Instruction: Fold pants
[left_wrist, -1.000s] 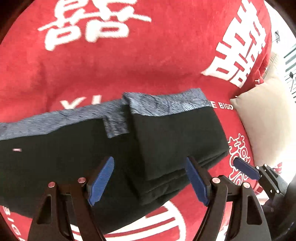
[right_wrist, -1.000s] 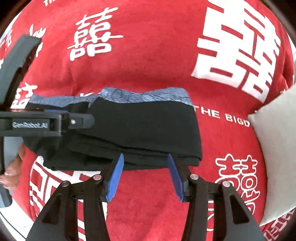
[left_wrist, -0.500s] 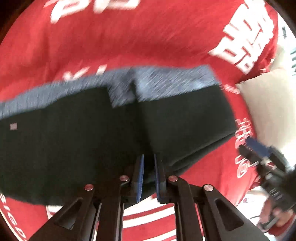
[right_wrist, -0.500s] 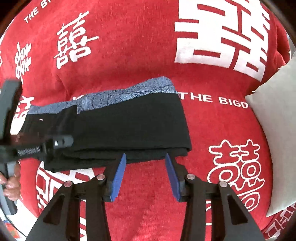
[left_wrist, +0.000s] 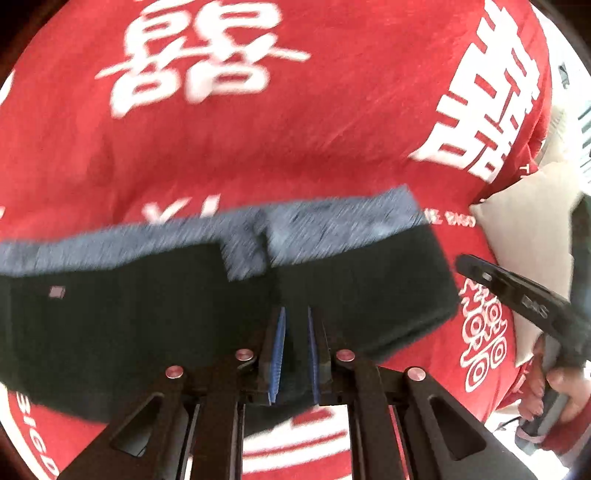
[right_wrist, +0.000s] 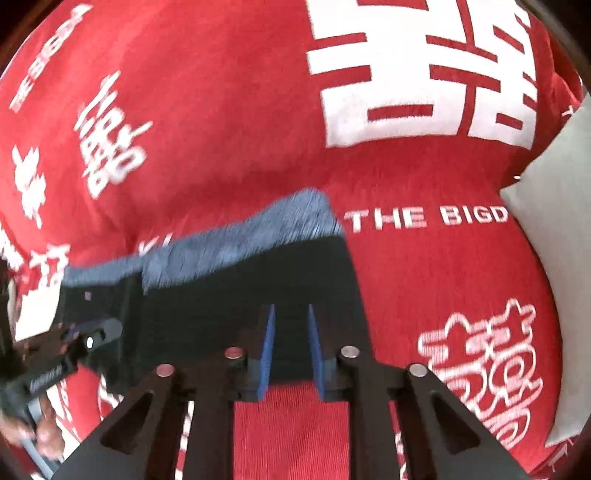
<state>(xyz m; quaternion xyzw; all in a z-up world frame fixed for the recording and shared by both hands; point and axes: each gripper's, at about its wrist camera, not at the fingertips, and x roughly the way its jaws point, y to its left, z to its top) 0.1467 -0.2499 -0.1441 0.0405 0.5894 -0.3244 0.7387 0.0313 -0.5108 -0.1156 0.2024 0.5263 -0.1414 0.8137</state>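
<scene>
Black pants (left_wrist: 147, 314) with a blue-grey patterned waistband (left_wrist: 332, 225) lie folded on a red blanket. My left gripper (left_wrist: 295, 317) is shut on the near edge of the black fabric at the fold. My right gripper (right_wrist: 290, 314) is shut on the near edge of the pants (right_wrist: 240, 295) close to their right end. The left gripper's body shows at the lower left of the right wrist view (right_wrist: 55, 362). The right gripper's body shows at the right of the left wrist view (left_wrist: 517, 291). Both views are motion-blurred.
The red blanket (right_wrist: 424, 277) with white characters and lettering covers the whole surface. A beige pillow (left_wrist: 524, 236) lies to the right of the pants; it also shows in the right wrist view (right_wrist: 561, 240). A hand (left_wrist: 554, 387) holds the right gripper.
My left gripper closed on the pants edge about half a second ago and still holds it. My right gripper moved forward and has now closed on the pants' near edge.
</scene>
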